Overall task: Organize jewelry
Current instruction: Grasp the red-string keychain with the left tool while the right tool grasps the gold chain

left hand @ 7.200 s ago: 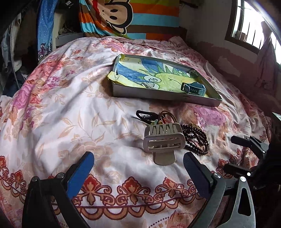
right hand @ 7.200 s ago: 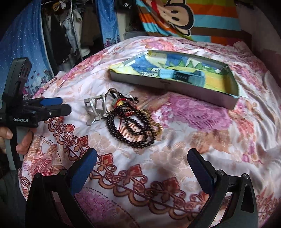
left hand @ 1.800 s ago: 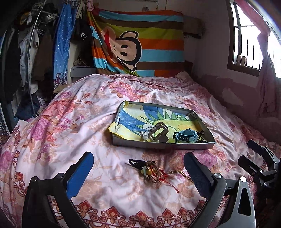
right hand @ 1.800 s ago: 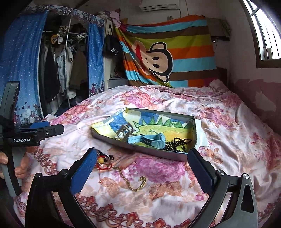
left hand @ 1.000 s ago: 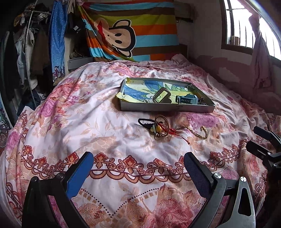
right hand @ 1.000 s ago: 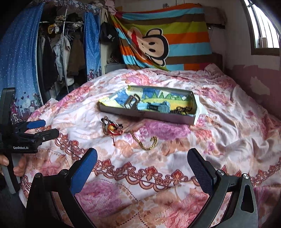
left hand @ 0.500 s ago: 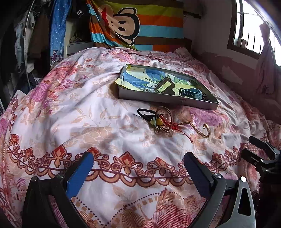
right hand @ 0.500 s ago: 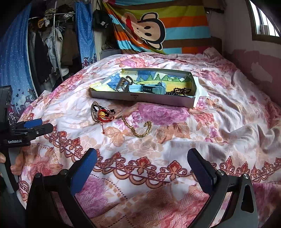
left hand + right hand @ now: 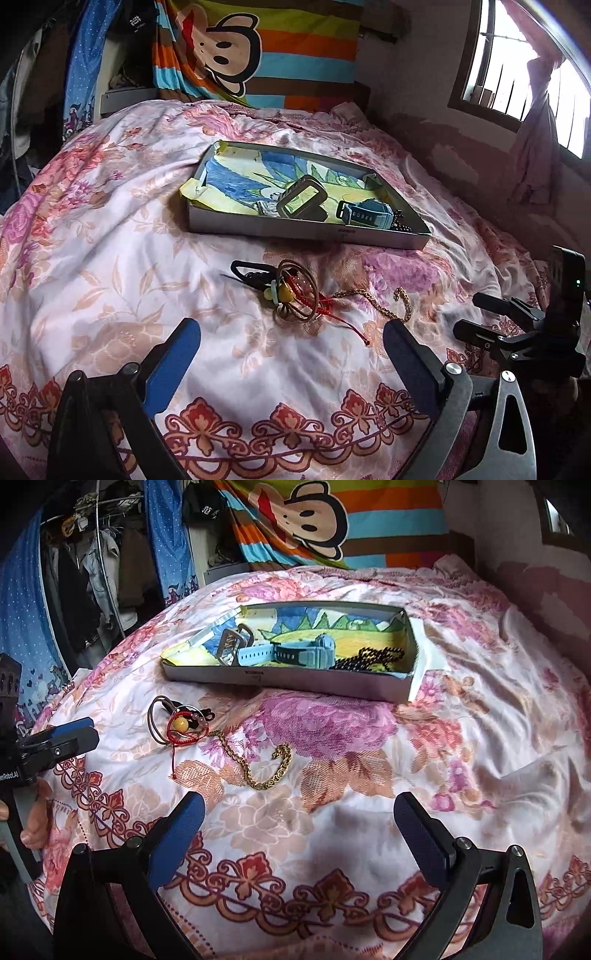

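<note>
Jewelry: gold chain (image 9: 263, 764) and a tangle of bangles and red cord (image 9: 181, 723) lie loose on the floral bedspread (image 9: 480, 738), just in front of the tray (image 9: 295, 681) holding watch (image 9: 299, 651), clip (image 9: 231, 642), dark beads (image 9: 373, 659). Left gripper (image 9: 291, 354) spread wide, empty, touching nothing. Right gripper (image 9: 299, 825) likewise. Left handle reads "GenRobot.AI", partly cut off.

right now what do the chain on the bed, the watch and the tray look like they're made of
Chain: gold-coloured metal by its look, with small glinting links; plated or solid cannot be told.
Watch: matte light-blue strap and case, probably rubber or plastic, with a dark face.
Tray: thin grey-white walls with a torn, folded-out corner, which suggests cardboard; a printed paper picture lines it.
</note>
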